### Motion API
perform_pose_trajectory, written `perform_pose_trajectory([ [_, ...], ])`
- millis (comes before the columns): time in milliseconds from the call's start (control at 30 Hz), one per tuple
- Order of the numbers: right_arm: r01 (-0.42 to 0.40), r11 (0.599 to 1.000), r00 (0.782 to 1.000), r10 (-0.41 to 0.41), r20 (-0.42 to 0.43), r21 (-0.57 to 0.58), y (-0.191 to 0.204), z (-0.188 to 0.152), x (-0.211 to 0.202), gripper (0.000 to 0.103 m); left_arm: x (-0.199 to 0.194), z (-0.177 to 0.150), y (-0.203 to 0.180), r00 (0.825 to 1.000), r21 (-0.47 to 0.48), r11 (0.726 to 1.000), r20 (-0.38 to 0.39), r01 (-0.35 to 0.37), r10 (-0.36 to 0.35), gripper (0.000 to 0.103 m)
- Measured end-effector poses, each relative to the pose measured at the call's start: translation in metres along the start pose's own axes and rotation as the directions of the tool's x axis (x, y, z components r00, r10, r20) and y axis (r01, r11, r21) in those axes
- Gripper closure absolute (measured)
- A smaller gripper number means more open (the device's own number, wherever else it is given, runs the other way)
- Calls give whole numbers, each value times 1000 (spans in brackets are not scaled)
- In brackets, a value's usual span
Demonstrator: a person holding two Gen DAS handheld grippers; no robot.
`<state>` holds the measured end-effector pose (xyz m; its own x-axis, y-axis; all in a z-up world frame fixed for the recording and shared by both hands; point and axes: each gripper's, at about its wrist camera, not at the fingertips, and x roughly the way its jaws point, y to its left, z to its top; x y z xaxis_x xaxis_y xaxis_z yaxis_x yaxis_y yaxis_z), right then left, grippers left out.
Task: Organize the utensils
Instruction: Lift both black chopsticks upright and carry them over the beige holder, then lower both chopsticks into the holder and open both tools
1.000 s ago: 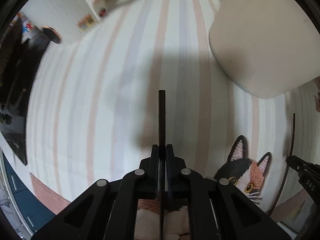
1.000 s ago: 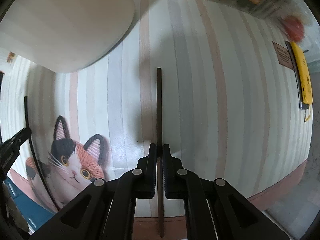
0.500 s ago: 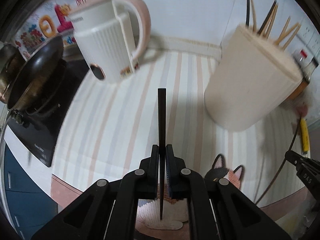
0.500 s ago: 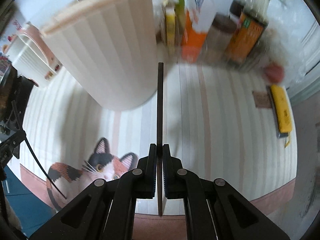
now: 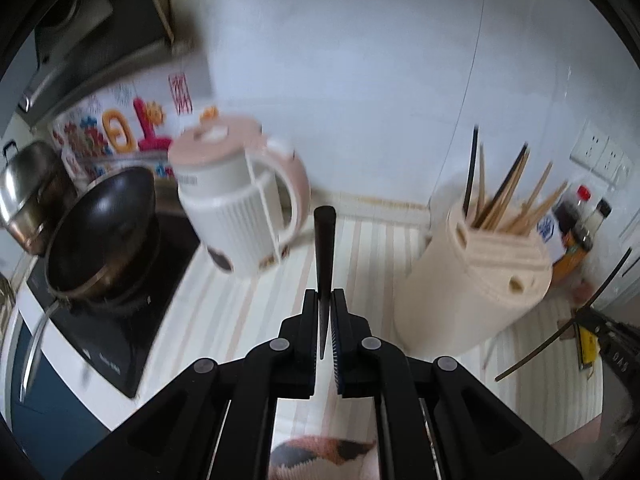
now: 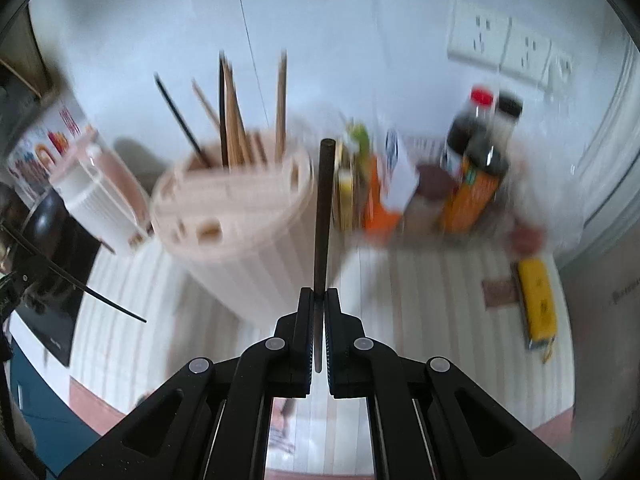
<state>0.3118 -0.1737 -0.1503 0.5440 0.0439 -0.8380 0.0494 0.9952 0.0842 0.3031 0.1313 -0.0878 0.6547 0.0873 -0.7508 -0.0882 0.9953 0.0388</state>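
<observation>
Striped counter (image 5: pixel 248 304) has dropped away: we've lifted both chopsticks, left gripper (image 5: pixel 325 300) clenching the black chopstick (image 5: pixel 324 248), right gripper (image 6: pixel 319 300) the brown chopstick (image 6: pixel 322 216), toward the holder (image 6: pixel 240 216).

Both the left hand-held gripper (image 5: pixel 325 300) and right hand-held gripper (image 6: pixel 319 298) are clamped, tilted steeply downward.

On the bench (image 5: pixel 248 312), the utensil holder (image 5: pixel 476 292) stands right of the kettle (image 5: pixel 240 216), with chopsticks (image 5: pixel 504 196) upright in its top, while the wok (image 5: pixel 100 236) sits on the cooktop (image 5: pixel 120 320) at the bench's left end, a pot (image 5: pixel 28 196) behind it. Bottles and boxes (image 6: pixel 432 184) stand against the wall behind and right of the holder (image 6: pixel 240 216), beneath the wall sockets (image 6: pixel 508 48). Each tool, left (image 5: pixel 326 300) and right (image 6: pixel 319 300), has one chopstick (image 5: pixel 324 248) (image 6: pixel 322 216) between its fingers.
</observation>
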Motion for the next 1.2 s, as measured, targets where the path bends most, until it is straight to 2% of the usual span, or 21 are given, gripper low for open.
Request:
perform_pose_trajectory([
  [167,-63,998,998,62,31,23,-2,43,-26,98,-20,30,-4,998,8,1000,55,19,-19,99],
  [367,-131,991,991,130,42,9,2,87,-59,98,-60,69,-9,990,8,997,120,79,-80,99],
  [500,-210,978,977,209,43,16,3,110,-77,98,-83,89,-16,980,11,992,152,128,-128,99],
  [667,-269,963,961,267,75,26,1,132,-97,98,-105,113,-30,965,32,982,183,184,-187,99],
  [833,-269,962,956,263,128,34,-4,150,-104,98,-105,126,-48,953,46,969,176,242,-246,99],
  [967,-233,972,958,225,176,25,-6,160,-103,98,-95,131,-65,948,59,959,147,276,-282,99],
  [1200,-199,979,966,188,179,45,-12,169,-81,98,-58,128,-91,953,82,954,74,287,-293,99],
])
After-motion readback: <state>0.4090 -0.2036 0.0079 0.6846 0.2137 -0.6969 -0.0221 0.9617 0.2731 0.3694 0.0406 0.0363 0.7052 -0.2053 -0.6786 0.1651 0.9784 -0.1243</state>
